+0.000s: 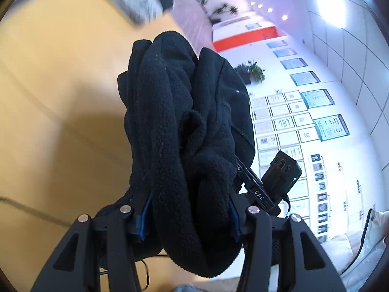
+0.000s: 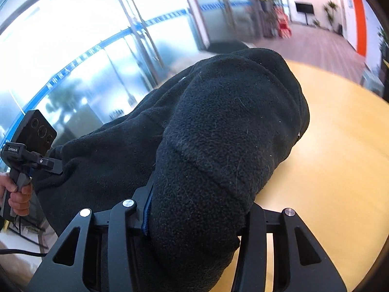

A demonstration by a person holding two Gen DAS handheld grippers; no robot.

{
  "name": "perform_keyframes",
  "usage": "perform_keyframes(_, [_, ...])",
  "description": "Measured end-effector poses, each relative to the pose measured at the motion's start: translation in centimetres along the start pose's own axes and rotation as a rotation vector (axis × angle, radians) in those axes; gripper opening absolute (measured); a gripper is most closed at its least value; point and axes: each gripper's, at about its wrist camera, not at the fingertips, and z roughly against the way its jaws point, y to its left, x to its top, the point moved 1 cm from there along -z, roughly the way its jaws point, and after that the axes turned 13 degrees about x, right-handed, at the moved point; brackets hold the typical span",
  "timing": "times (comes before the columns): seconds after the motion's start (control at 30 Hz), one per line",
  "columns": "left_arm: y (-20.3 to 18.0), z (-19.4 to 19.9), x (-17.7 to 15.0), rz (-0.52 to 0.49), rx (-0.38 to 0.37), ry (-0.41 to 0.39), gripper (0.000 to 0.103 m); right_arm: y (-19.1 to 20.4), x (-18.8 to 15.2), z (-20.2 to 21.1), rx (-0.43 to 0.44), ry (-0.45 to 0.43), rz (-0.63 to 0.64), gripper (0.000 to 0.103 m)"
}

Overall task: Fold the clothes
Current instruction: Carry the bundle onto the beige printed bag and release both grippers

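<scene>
Black fleece garment, bunched thick between fingers of my left gripper, folds piled high, raised over yellow tabletop. Pile fuzzy, flecked with lint and pale hairs. In right wrist view, same fleece bulges from my right gripper, seam line running across rounded fold; rest of cloth stretches left toward other gripper, lower edge near tabletop, contact unclear.

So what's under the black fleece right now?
Under the black fleece lies the yellow table. Both the left gripper and right gripper clamp bunched folds; anything beneath the cloth is hidden.
</scene>
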Motion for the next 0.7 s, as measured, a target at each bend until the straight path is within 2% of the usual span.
perform_keyframes(0.13, [3.9, 5.1, 8.1, -0.074, 0.049, -0.068, 0.053, 3.2, 6.5, -8.1, 0.059, -0.078, 0.020, 0.042])
perform_keyframes(0.2, [6.6, 6.1, 11.9, -0.096, 0.075, -0.081, 0.054, 4.0, 8.8, -12.9, 0.089, -0.101, 0.004, 0.043])
perform_keyframes(0.27, [11.0, 5.8, 15.8, -0.099, 0.104, -0.076, 0.055, 4.2, 10.6, -18.7, 0.121, -0.095, -0.047, 0.043])
perform_keyframes(0.33, [15.7, 3.4, 18.5, -0.072, 0.136, -0.034, 0.055, 2.5, 11.1, -24.4, 0.129, -0.040, -0.110, 0.044])
perform_keyframes(0.43, [21.8, -1.5, 20.2, -0.011, 0.163, 0.053, 0.056, -1.8, 9.5, -32.0, 0.083, 0.127, -0.212, 0.046])
perform_keyframes(0.47, [23.1, -2.5, 20.2, 0.019, 0.096, 0.057, 0.060, -2.7, 8.8, -33.3, 0.079, 0.145, -0.236, 0.048])
perform_keyframes(0.5, [23.5, -2.8, 20.0, 0.033, 0.054, 0.048, 0.061, -3.2, 8.5, -33.6, 0.090, 0.127, -0.247, 0.049])
perform_keyframes(0.6, [23.8, -3.0, 19.9, 0.012, 0.019, 0.037, 0.064, -3.2, 8.4, -33.3, 0.084, 0.149, -0.254, 0.050])
perform_keyframes(0.63, [25.5, -2.1, 20.0, 0.018, 0.009, 0.042, 0.064, -3.2, 8.5, -33.1, 0.078, 0.164, -0.254, 0.050])
perform_keyframes(0.7, [26.2, -1.2, 20.8, 0.025, 0.002, 0.051, 0.064, -3.4, 8.6, -32.6, 0.068, 0.190, -0.261, 0.050])
